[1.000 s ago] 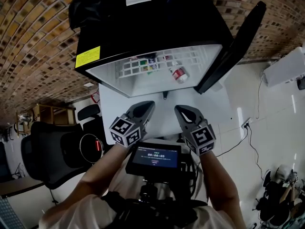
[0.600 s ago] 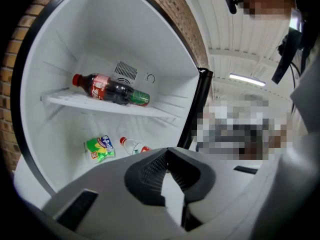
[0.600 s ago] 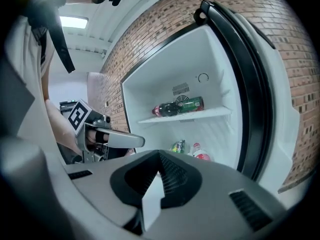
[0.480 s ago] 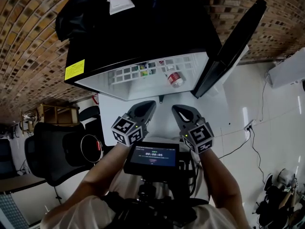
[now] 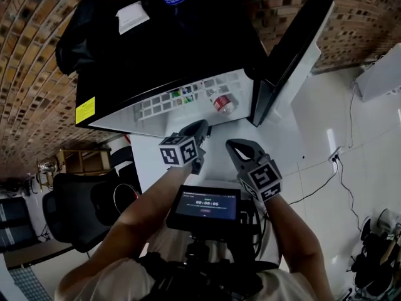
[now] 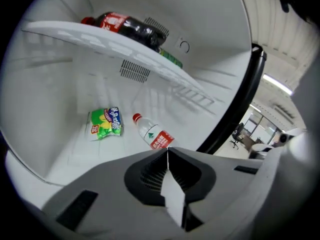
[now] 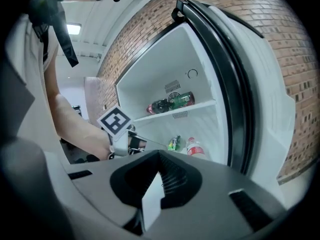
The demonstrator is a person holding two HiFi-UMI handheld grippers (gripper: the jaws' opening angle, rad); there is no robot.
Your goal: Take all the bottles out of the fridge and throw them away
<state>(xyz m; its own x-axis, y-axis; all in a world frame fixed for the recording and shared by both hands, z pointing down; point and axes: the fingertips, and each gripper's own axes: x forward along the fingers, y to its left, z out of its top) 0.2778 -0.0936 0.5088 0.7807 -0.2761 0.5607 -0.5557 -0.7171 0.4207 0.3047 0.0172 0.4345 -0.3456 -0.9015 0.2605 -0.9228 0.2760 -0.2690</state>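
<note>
Two grippers were held in front of the open fridge (image 5: pixel 169 49) in the head view. The left gripper (image 5: pixel 201 128) reached to the lower edge of the cabinet opening, and the right gripper (image 5: pixel 234 145) hung just outside it, near the open door (image 5: pixel 294 49). A yellow sticker (image 5: pixel 86 110) was fixed to the cabinet side; its print was too small to read. Through the white wire shelf (image 5: pixel 188 93), a water bottle (image 5: pixel 220 103) with a red label lay on its side. In the left gripper view, the jaws were closed together with nothing between them. Beyond the tips, the water bottle lay on the fridge floor, its red cap at the end away from the gripper. Its red label carried white characters, not legible, with a small green mark above them. A green-and-yellow snack packet (image 6: pixel 106 122) with blue lettering lay near it, not touching. On the shelf above, a dark cola bottle (image 6: pixel 125 26) with red cap and red label lay on its side, with a green bottle (image 6: pixel 170 58) behind it. In the right gripper view, the jaws were likewise closed and empty. All three bottles were inside the fridge: two on the shelf, one on the floor toward the door side.
</note>
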